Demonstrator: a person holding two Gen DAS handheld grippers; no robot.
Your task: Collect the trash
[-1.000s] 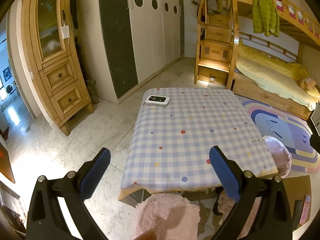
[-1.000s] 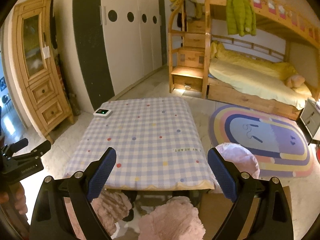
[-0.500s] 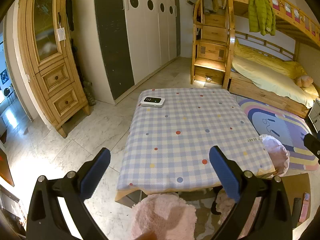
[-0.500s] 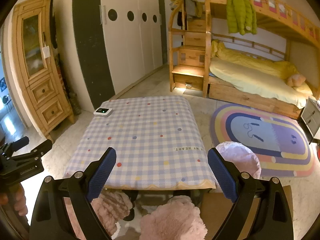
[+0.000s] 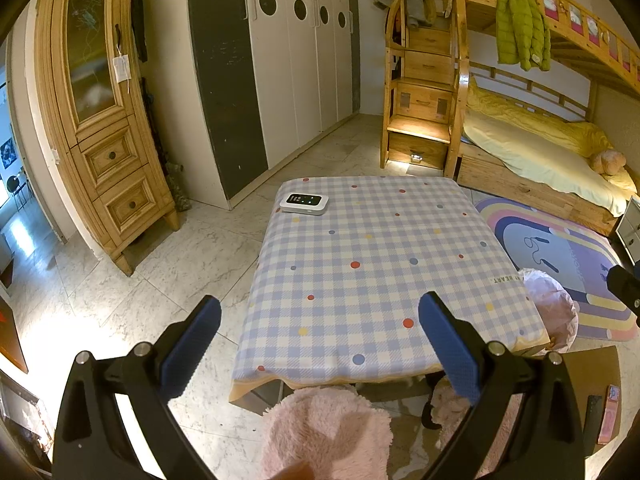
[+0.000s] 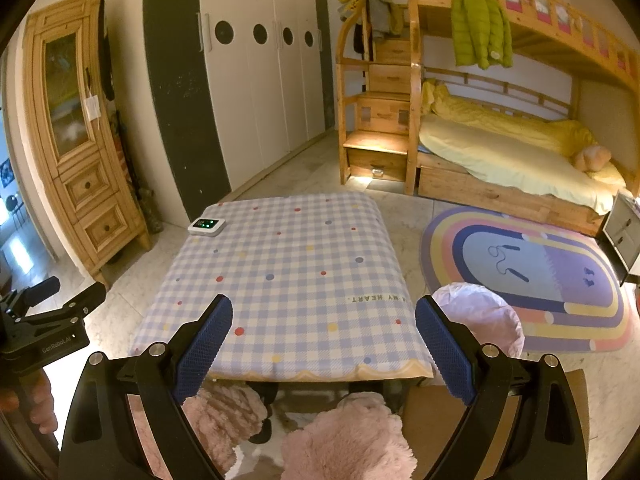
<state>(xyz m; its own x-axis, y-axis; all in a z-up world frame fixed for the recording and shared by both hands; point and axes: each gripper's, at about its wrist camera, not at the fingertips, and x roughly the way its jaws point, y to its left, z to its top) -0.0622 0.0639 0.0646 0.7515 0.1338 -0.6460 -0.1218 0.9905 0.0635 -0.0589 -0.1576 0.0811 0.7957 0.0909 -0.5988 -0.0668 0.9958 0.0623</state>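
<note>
Left wrist view: left hand-held gripper [image 5: 319,346] spread wide, holding nothing, above the near edge of the table [image 5: 372,264]. No trash visible on the cloth, only a white device [image 5: 304,203] at the far corner. Risk: grabbing that by mistake.

Right wrist view: right hand-held gripper [image 6: 323,346] also wide apart, empty. Pink-lined bin [image 6: 478,322] stands just beside the table's right side; a careless swing could tip it.

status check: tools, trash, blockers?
Left tool open, empty. Right tool open, empty. No trash seen on checked table; only white device. Pink-lined bin beside table.
</note>
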